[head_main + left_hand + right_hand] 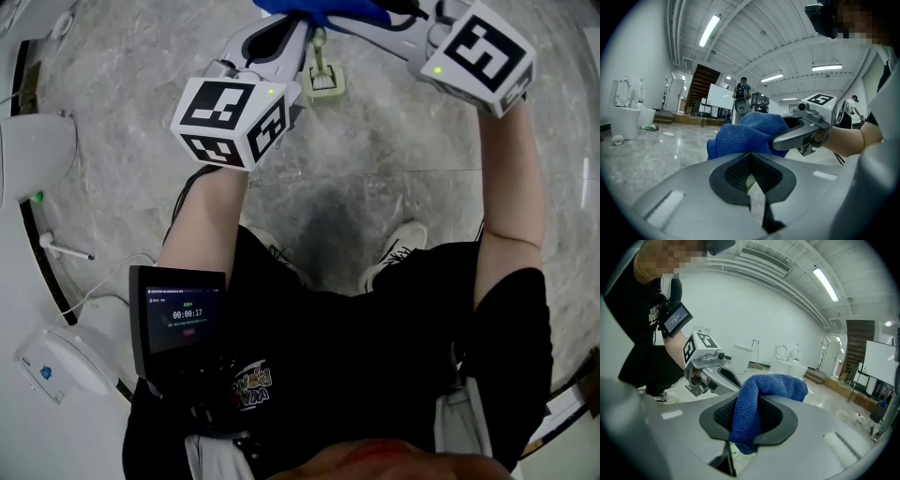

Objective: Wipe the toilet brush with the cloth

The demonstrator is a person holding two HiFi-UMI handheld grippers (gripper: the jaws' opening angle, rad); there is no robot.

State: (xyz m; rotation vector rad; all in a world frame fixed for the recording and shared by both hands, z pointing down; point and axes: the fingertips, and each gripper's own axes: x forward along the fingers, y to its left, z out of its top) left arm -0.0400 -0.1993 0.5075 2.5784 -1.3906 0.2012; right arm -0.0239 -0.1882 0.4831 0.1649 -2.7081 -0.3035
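Two grips could fail. Nearest, the left gripper [751, 164] had its fingers clamped on the toilet brush [758, 204], a slim, smooth, pale plastic handle that might twist under rubbing. Just beyond, the right gripper [747, 420] pinched the cloth [780, 383], soft blue nubby microfibre, between its fingers; a thin fold could slip free above the glossy marbled floor [394, 159].

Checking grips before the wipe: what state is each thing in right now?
Left hand-held gripper: shut on the toilet brush.
Right hand-held gripper: shut on the cloth.
Toilet brush: clamped in left jaws.
Cloth: bunched, pinched in right jaws.
Screen: lit.
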